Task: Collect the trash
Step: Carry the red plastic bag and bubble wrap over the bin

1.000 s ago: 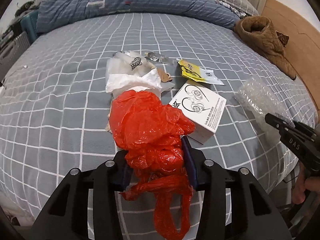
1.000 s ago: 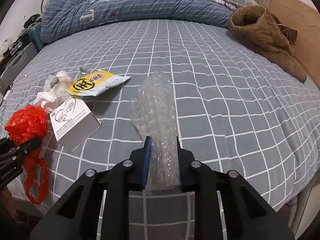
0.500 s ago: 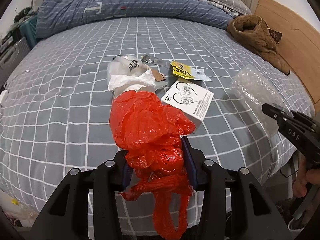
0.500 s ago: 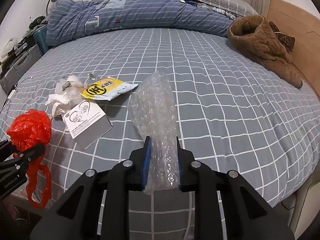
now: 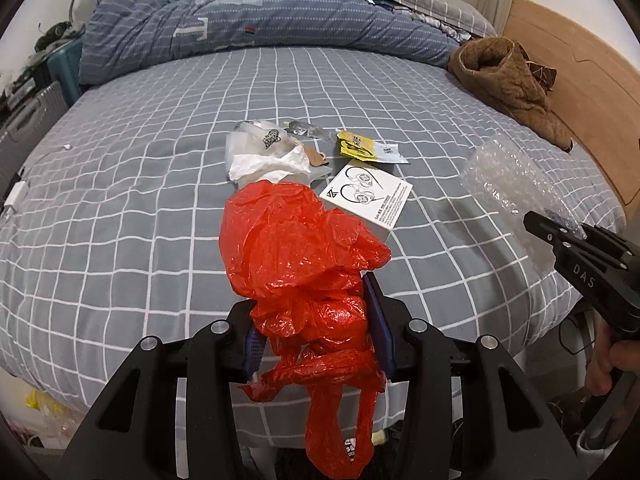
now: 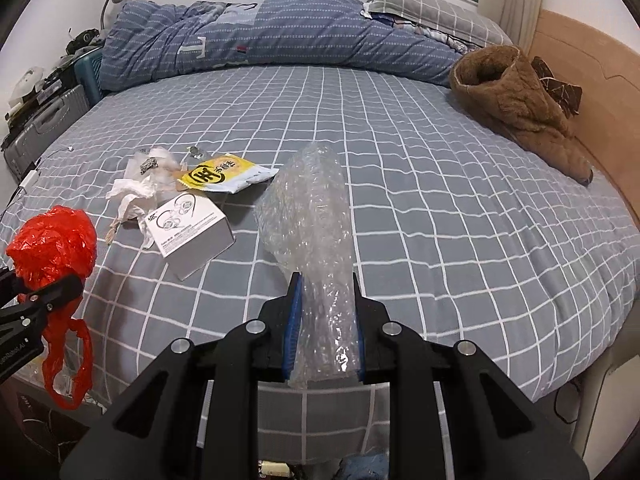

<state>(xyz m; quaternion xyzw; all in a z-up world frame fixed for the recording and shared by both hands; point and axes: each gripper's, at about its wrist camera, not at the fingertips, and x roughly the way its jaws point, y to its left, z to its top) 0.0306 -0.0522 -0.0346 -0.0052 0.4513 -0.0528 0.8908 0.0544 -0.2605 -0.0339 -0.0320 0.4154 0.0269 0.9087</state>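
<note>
My left gripper (image 5: 314, 316) is shut on a crumpled red plastic bag (image 5: 296, 248) and holds it above the bed's near edge; the bag also shows in the right wrist view (image 6: 52, 240). My right gripper (image 6: 326, 320) is shut on a strip of clear bubble wrap (image 6: 312, 216), also seen at the right of the left wrist view (image 5: 504, 180). On the grey checked bed lie a white earphone box (image 5: 368, 200), a yellow snack wrapper (image 6: 220, 172), white crumpled tissue (image 5: 268, 164) and clear plastic scraps (image 5: 308, 132).
A blue striped duvet (image 6: 260, 36) and pillows lie at the far side of the bed. A brown fleece garment (image 6: 516, 100) lies by the wooden headboard (image 6: 592, 76) on the right. A grey suitcase (image 6: 36, 132) stands at the left. Clutter lies on the floor below the bed's edge.
Both grippers have lifted and drawn back from the bed with the red bag and the bubble wrap held. The litter on the bed has not moved.
</note>
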